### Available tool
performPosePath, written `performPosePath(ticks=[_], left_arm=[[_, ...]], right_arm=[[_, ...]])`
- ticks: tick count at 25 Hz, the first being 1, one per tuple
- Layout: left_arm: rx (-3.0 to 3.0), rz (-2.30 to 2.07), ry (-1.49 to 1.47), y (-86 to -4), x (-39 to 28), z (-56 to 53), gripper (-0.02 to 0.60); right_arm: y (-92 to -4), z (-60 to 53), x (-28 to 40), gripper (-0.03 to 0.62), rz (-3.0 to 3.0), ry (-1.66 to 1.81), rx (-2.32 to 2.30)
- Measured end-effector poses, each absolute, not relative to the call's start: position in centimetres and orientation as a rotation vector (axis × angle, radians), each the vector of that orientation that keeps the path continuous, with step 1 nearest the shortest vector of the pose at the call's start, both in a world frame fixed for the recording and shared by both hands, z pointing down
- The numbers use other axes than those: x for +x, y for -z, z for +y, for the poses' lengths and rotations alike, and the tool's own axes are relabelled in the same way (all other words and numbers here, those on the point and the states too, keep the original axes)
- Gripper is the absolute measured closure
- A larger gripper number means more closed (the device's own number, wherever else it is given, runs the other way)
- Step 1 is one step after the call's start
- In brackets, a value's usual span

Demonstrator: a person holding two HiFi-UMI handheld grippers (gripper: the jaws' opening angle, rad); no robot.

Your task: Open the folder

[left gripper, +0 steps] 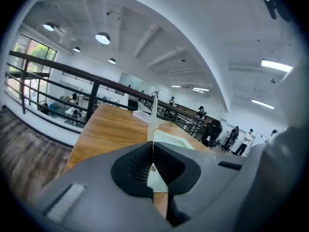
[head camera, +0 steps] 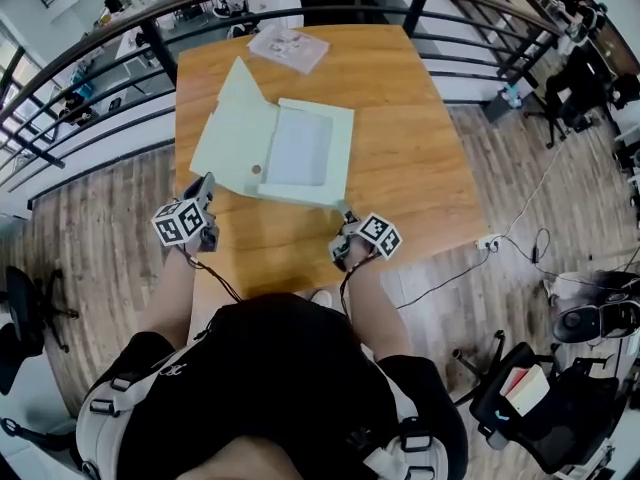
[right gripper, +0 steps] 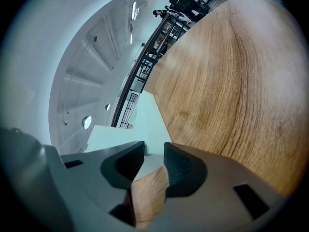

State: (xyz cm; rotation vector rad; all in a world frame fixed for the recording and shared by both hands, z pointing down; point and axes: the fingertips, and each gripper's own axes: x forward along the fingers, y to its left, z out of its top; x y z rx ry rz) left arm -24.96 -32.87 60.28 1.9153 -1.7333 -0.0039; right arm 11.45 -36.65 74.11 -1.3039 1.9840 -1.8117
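L gripper (head camera: 207, 186) (left gripper: 153, 164): jaws closed tight, pads clamped on the near edge of the left-hand cover flap (head camera: 228, 128) (left gripper: 152, 122) of the pale green card folder (head camera: 315, 118) (right gripper: 145, 120). In the left gripper view the flap shows edge-on, a thin upright sheet rising out of the pinch. In the head view the flap is lifted off the folder's other half and tilted up toward the left. R gripper (head camera: 346, 220) (right gripper: 153, 159): jaws part-way apart. The folder's near right corner reaches into the gap with bare wood showing below it; pads do not visibly press on it, contact w/ either pad cannot be told. The right gripper view is rolled, so the tabletop fills its right side. Each gripper carries a black-and-white marker cube (L (head camera: 180, 224), R (head camera: 380, 234)). Folder lies open approx. mid-table on the rectangular light-brown wooden table (head camera: 420, 158) (left gripper: 108, 129) (right gripper: 231, 81), nearer the left edge. Its flat right half shows a paler grey-blue rectangular panel (head camera: 300, 150), w/ a small round dark spot (head camera: 256, 169) beside the fold. Loose stack of white printed sheets (head camera: 288, 46) at the far table edge, well apart from the folder. Black metal railing (head camera: 90, 108) runs beyond the table; grey-brown plank floor (head camera: 90, 228) either side.
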Motion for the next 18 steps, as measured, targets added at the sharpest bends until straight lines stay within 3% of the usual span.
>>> performPosePath(ticks=[8,18], left_arm=[[1.58,-1.918,-0.075,-65.6,-32.6,-30.3,0.578],[1.235,-1.965,-0.303,-73.3,-35.9,-27.0,0.543]], right_arm=[[-73.9,-36.6,11.5,0.467,1.994,1.802,-1.325],[-73.8,-36.7,11.7,0.467,2.008,1.784,-1.368]])
